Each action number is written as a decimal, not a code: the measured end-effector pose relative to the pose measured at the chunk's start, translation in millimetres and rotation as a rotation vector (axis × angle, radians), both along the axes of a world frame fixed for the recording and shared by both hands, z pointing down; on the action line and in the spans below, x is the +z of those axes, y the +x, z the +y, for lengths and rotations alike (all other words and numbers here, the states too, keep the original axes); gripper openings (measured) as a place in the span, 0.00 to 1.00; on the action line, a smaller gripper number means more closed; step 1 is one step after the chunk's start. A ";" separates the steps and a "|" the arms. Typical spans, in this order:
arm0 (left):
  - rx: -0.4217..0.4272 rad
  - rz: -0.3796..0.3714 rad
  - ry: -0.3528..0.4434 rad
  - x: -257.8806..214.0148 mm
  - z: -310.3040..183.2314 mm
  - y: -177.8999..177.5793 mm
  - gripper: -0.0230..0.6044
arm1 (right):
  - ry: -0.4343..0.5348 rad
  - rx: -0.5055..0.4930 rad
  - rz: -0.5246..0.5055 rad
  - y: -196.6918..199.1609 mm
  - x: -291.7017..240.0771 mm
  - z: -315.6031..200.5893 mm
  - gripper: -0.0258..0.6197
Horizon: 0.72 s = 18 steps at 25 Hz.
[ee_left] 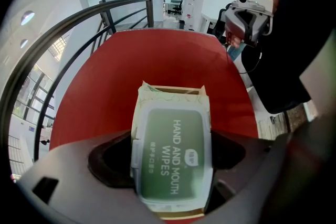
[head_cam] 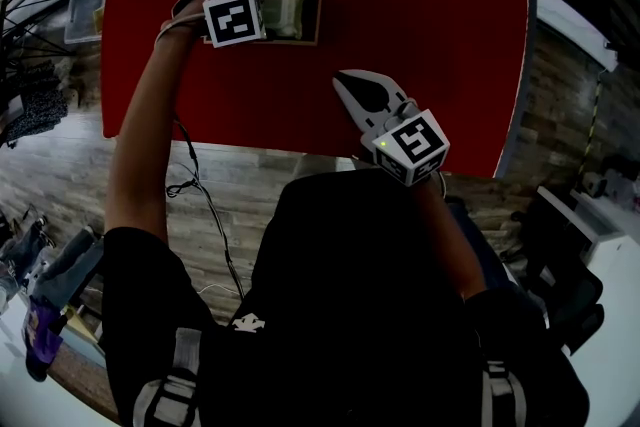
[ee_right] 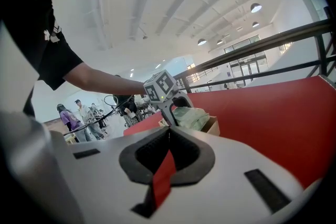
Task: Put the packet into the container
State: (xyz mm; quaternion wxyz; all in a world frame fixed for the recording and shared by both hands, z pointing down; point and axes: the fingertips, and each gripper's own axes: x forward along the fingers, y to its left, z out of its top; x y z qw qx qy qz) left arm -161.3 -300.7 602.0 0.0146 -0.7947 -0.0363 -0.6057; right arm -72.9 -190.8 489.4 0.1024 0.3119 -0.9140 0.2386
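Note:
The packet (ee_left: 170,152) is a soft white pack of wipes with a green label. It lies lengthwise between the jaws of my left gripper (head_cam: 264,12), which is shut on it. The packet sits in the open cardboard container (ee_left: 173,91), whose far flaps show beyond it. In the head view the container (head_cam: 308,15) rests at the far left of the red table (head_cam: 420,15). My right gripper (head_cam: 347,83) hovers shut and empty over the table's near edge, well to the right of the container. From the right gripper view, the packet (ee_right: 191,117) bulges above the container's rim (ee_right: 213,124).
A dark metal railing (ee_left: 79,23) runs past the table's far side. A black cable (head_cam: 200,205) hangs down to the wood floor at the near left. Several people (ee_right: 68,115) stand far off in the hall.

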 end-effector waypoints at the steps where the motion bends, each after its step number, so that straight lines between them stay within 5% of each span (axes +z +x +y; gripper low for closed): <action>1: 0.004 -0.001 -0.005 1.1 -0.1 0.0 0.68 | -0.004 -0.001 0.004 0.2 2.2 1.1 0.07; 18: -0.009 0.062 0.010 1.7 -2.7 0.6 0.69 | -0.012 -0.006 0.002 -2.1 4.8 6.4 0.07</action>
